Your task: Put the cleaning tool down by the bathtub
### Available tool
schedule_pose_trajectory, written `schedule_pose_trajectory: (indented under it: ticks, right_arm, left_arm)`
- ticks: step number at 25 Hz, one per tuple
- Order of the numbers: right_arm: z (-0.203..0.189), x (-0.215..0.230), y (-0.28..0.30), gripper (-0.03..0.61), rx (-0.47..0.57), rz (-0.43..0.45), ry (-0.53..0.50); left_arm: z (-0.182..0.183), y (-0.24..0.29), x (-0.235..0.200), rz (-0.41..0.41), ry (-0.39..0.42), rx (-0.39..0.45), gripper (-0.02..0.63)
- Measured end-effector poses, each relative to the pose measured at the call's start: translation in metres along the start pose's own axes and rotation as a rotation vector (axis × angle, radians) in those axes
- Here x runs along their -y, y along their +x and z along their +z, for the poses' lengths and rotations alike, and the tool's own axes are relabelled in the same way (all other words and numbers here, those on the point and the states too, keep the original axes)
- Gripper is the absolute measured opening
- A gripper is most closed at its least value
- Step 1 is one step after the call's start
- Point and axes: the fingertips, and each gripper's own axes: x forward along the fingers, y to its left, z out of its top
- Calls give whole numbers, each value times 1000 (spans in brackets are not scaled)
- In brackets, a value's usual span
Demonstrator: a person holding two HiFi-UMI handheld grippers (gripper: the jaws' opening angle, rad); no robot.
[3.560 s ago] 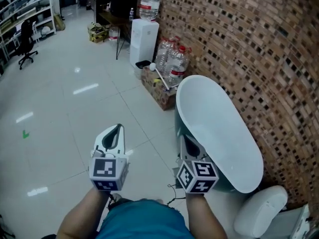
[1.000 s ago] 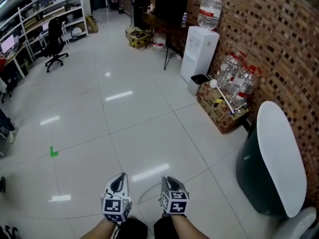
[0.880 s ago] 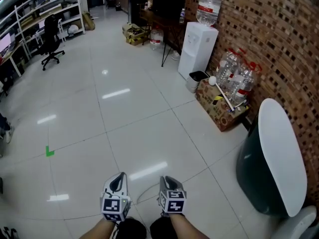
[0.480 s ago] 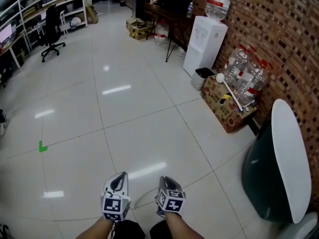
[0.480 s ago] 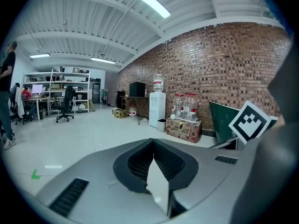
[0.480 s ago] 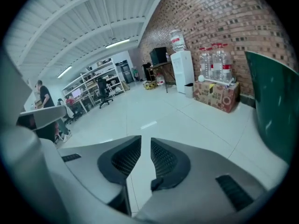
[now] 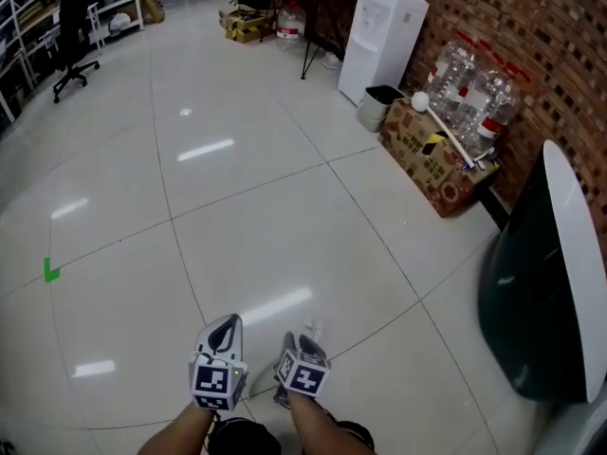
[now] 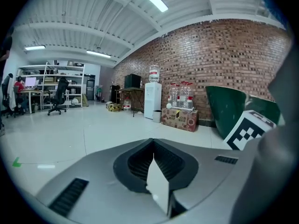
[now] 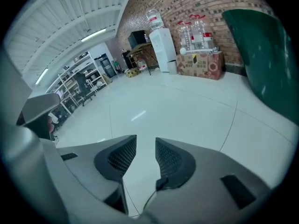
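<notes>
Both grippers had come down close to the tiled floor (image 7: 266, 226). The right gripper (image 7: 300, 347) had just been opening its jaws, which stood apart with only bare tile showing between them. The left gripper (image 7: 225, 330) was pressed shut on nothing. What was probably the cleaning tool (image 7: 311, 331), small and pale, lay on the tile at 12 o'clock, just beyond the right gripper. The dark green bathtub (image 7: 541, 301) stood at 3 o'clock, well apart. The release appeared complete, though short of the tub.
</notes>
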Motion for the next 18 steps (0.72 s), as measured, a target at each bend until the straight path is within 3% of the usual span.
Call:
schedule_pose_trajectory:
  ticks: [4, 9, 18]
  right_arm:
    - [-65, 25, 52, 158, -77, -46, 8]
    - [-142, 46, 104, 170, -190, -82, 76]
    - [-200, 67, 163, 186, -284, -120, 100]
  left_arm:
    - [-72, 18, 2, -25, -5, -39, 5]
    - [-134, 18, -16, -2, -33, -83, 6]
    - [-213, 33, -25, -2, -9, -169, 5]
